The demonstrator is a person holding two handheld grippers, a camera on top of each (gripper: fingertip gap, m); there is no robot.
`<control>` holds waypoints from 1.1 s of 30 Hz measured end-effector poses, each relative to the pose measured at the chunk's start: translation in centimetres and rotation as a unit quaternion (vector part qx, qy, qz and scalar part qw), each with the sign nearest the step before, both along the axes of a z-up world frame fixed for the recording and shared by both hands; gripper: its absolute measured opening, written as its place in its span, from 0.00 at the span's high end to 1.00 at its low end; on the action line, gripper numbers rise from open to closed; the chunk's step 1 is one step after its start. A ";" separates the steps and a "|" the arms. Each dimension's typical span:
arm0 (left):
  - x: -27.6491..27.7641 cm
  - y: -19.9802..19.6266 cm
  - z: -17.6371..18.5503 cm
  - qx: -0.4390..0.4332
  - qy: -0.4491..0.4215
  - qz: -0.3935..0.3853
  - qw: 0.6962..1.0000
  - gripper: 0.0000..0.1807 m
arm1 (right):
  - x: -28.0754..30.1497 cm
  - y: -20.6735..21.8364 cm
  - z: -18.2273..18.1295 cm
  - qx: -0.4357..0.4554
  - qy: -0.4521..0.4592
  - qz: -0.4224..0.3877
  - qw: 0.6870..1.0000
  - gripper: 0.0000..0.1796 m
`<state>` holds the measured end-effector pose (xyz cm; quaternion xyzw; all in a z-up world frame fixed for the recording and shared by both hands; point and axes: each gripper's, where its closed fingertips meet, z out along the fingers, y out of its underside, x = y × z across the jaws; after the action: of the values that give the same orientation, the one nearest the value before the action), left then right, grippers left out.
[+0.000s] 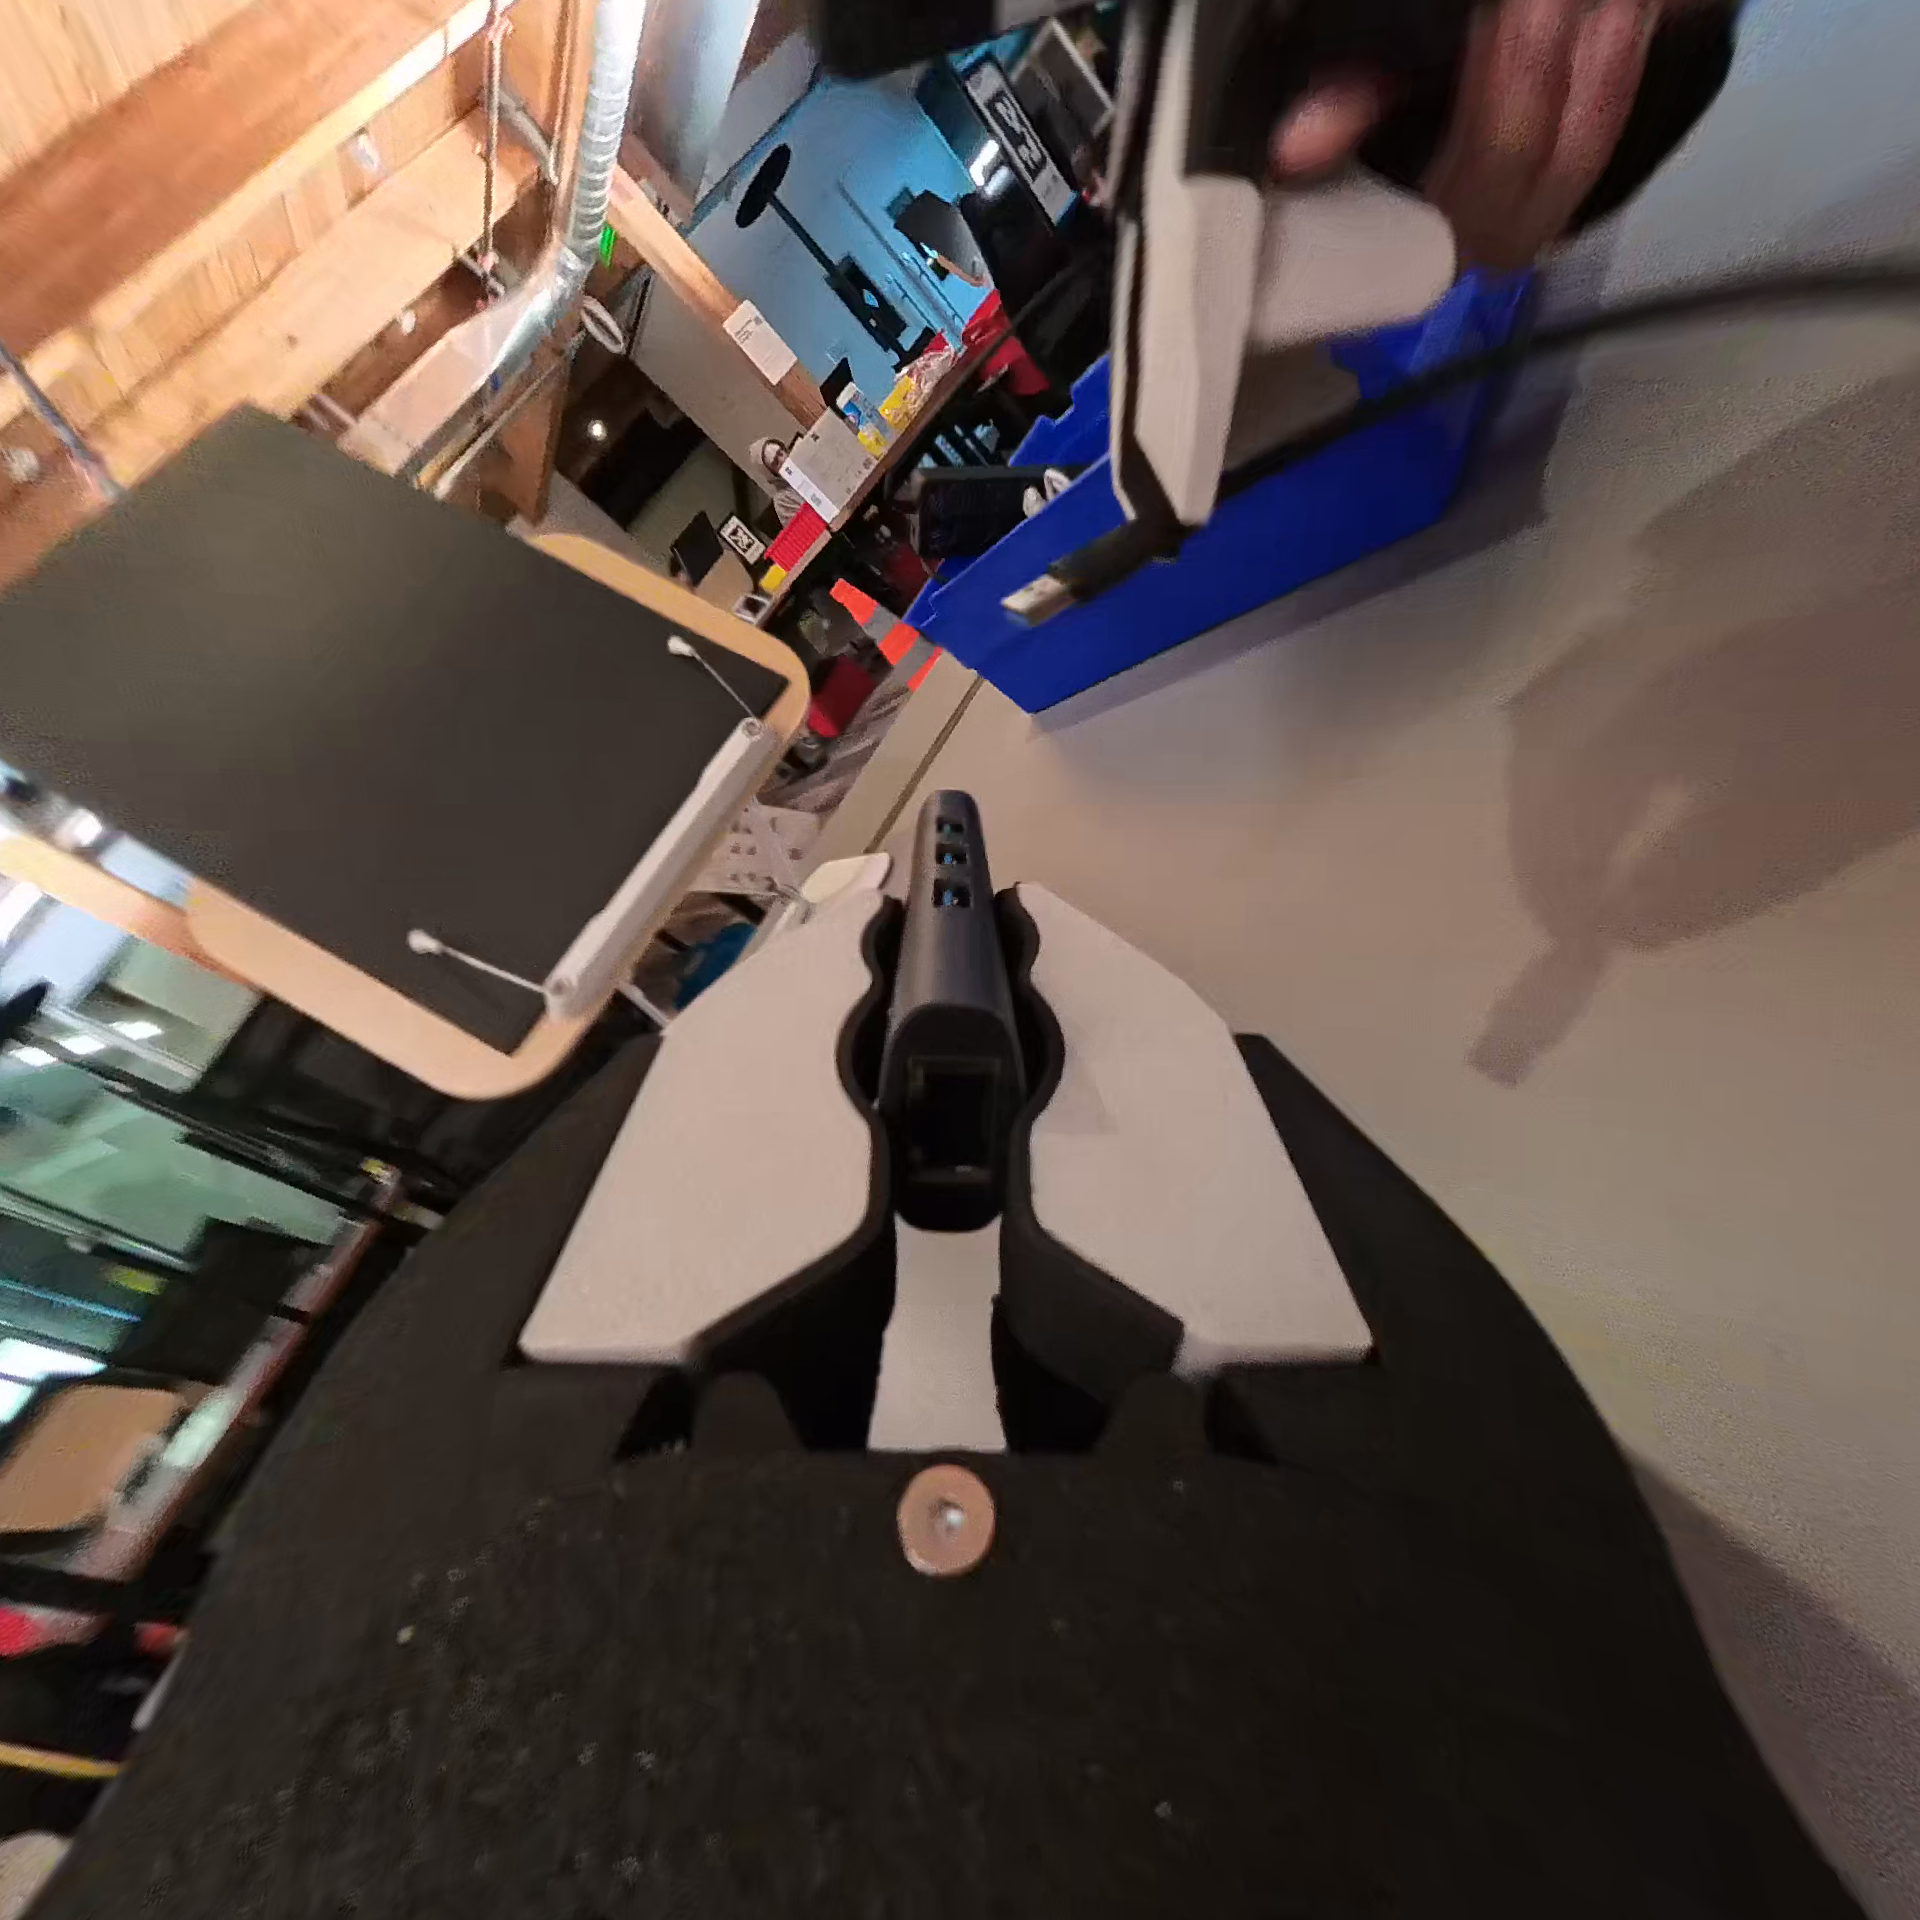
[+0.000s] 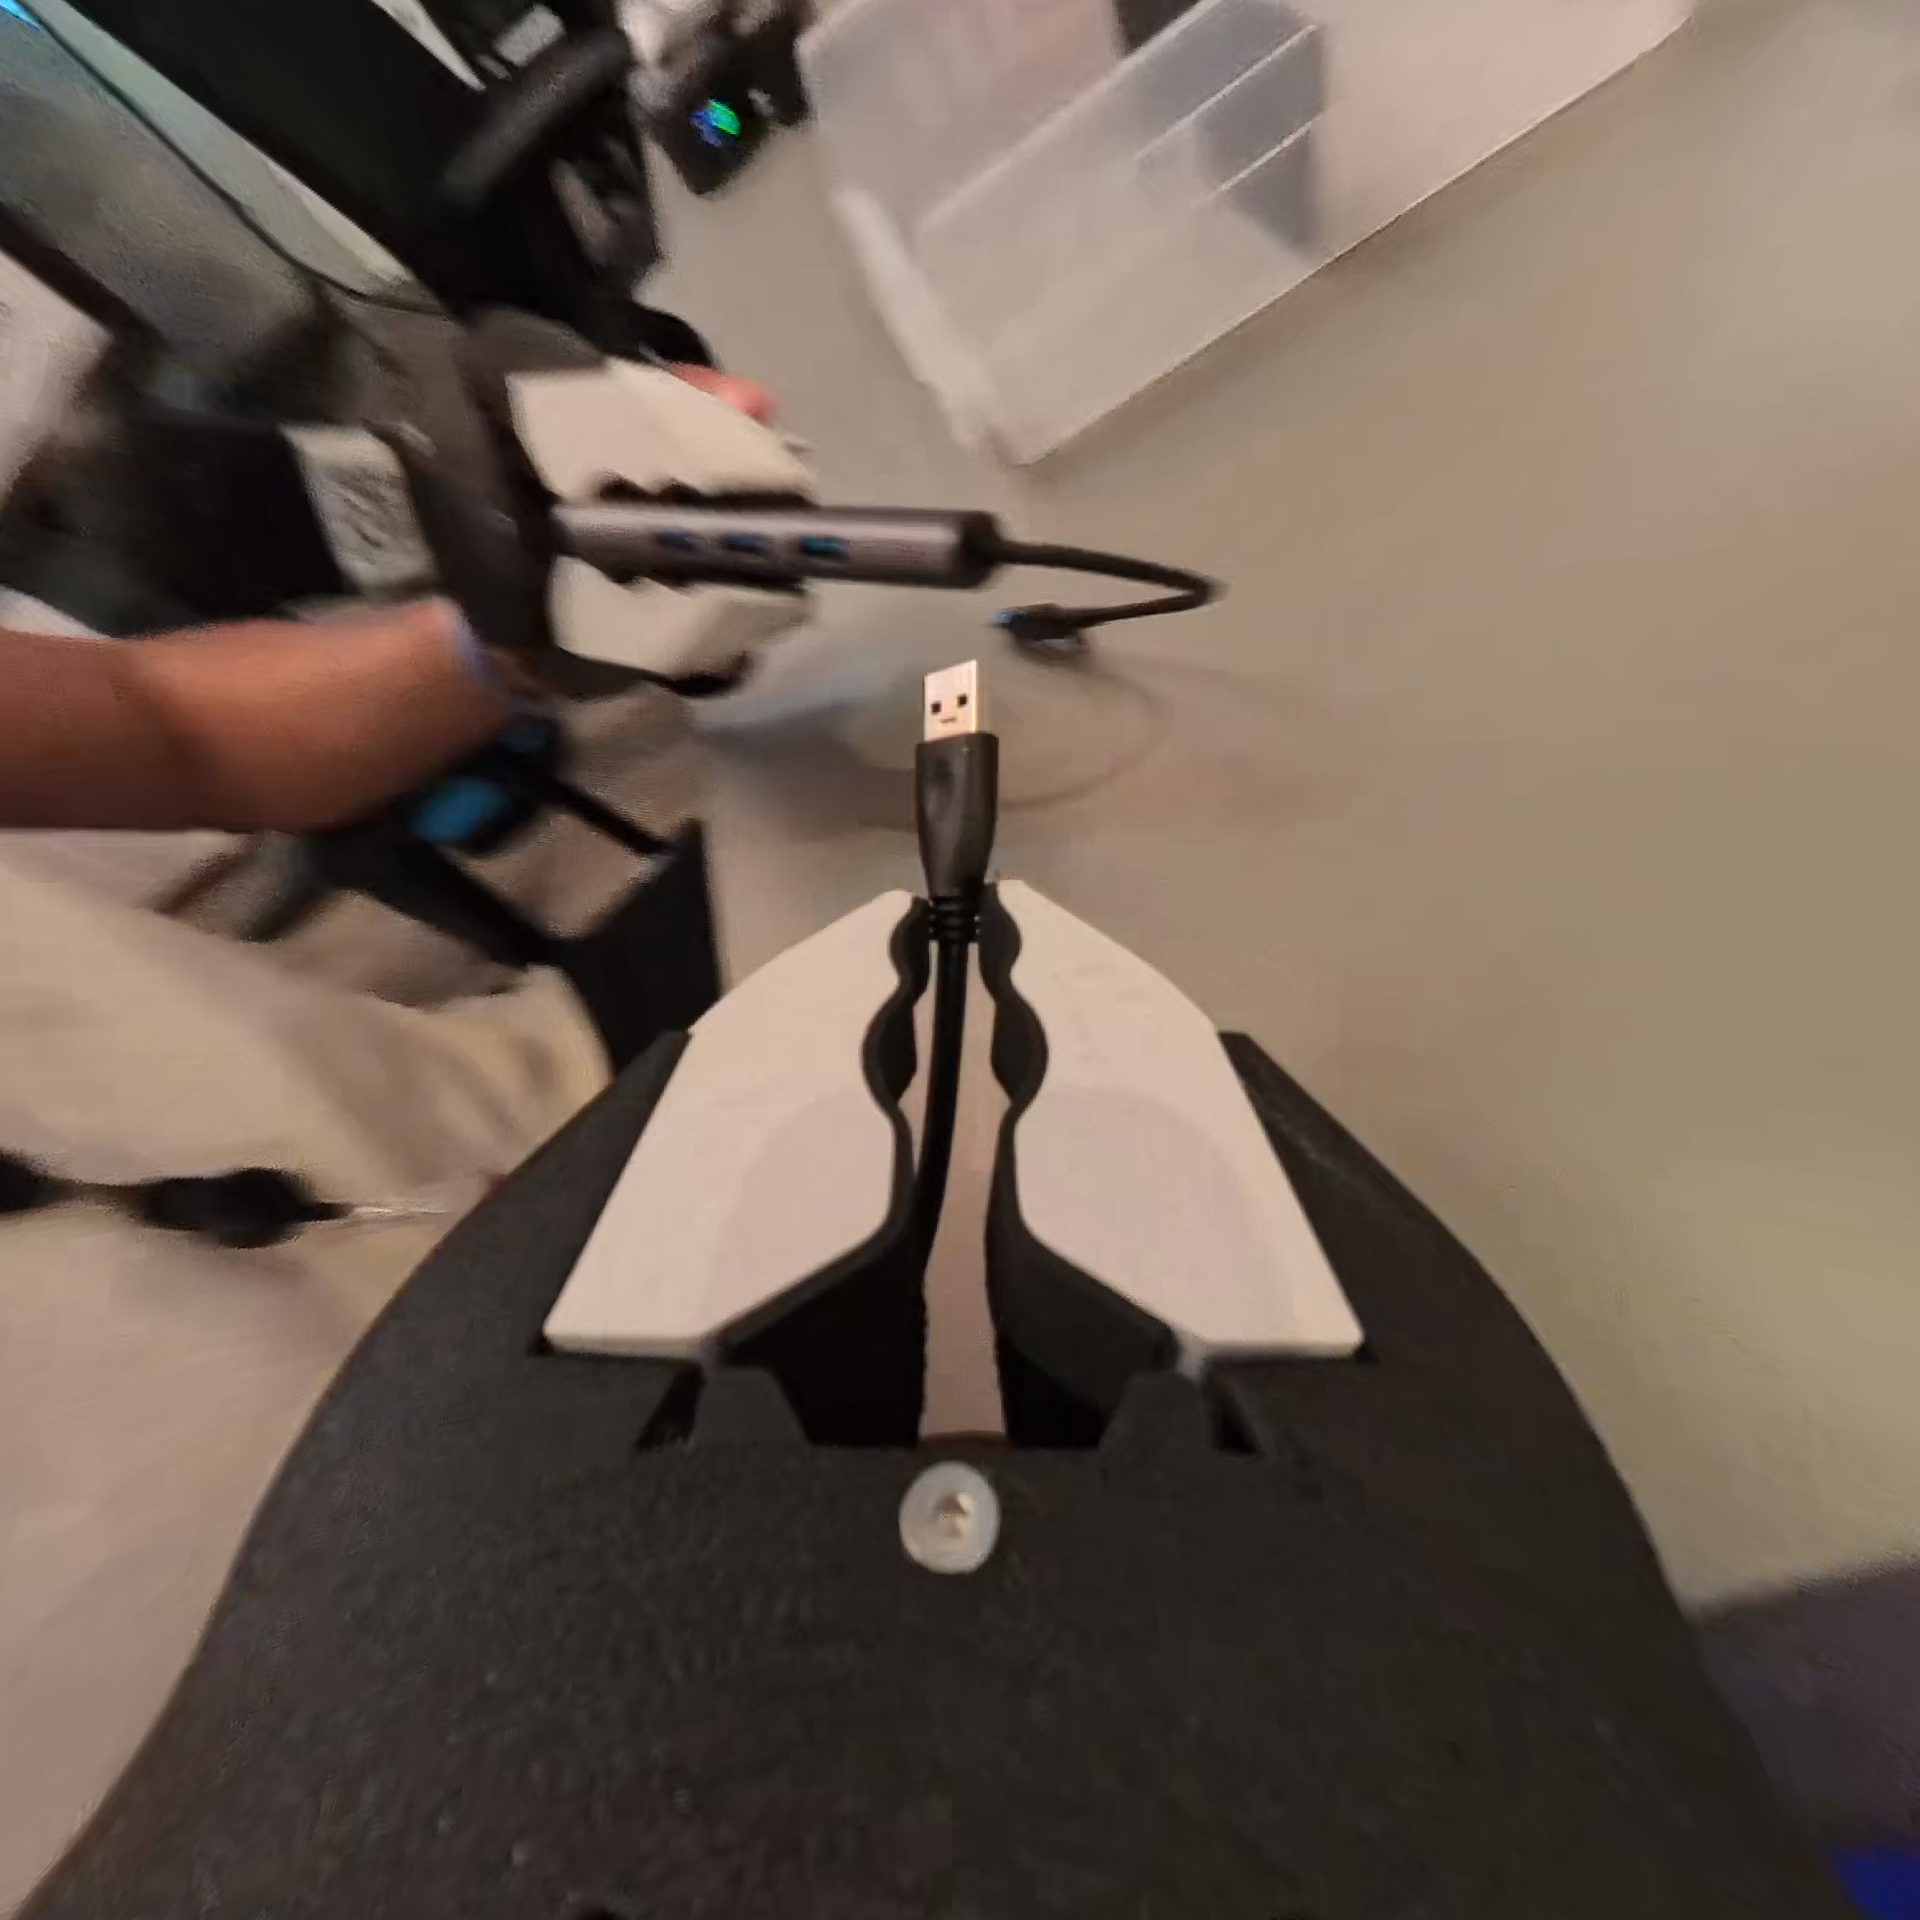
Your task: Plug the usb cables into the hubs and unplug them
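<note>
Left tool [image 1: 943, 904] clamped on hub [image 1: 948, 997], holes facing sideways, ready for plug. Right tool [image 2: 954, 904] squeezing cable [image 2: 940, 1049], plug [image 2: 952, 701] sticking out front, near hub, not in yet.

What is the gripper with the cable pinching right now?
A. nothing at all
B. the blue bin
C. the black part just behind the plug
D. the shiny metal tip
C: in the right wrist view the right gripper is closed on the black neck of the USB cable, with the silver tip sticking out free in front.
</note>
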<state>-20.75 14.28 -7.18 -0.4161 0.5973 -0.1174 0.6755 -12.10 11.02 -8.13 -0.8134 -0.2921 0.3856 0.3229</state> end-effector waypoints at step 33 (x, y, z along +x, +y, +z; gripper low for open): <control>6.7 1.8 -2.3 0.256 0.138 0.010 0.957 0.90 | -2.8 -1.2 -1.6 -0.168 0.094 -0.017 0.981 0.95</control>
<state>-14.01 16.08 -9.45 -0.2469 0.6910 0.1048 0.6713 -14.86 9.80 -9.74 -0.8210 -0.1770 0.4987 0.2142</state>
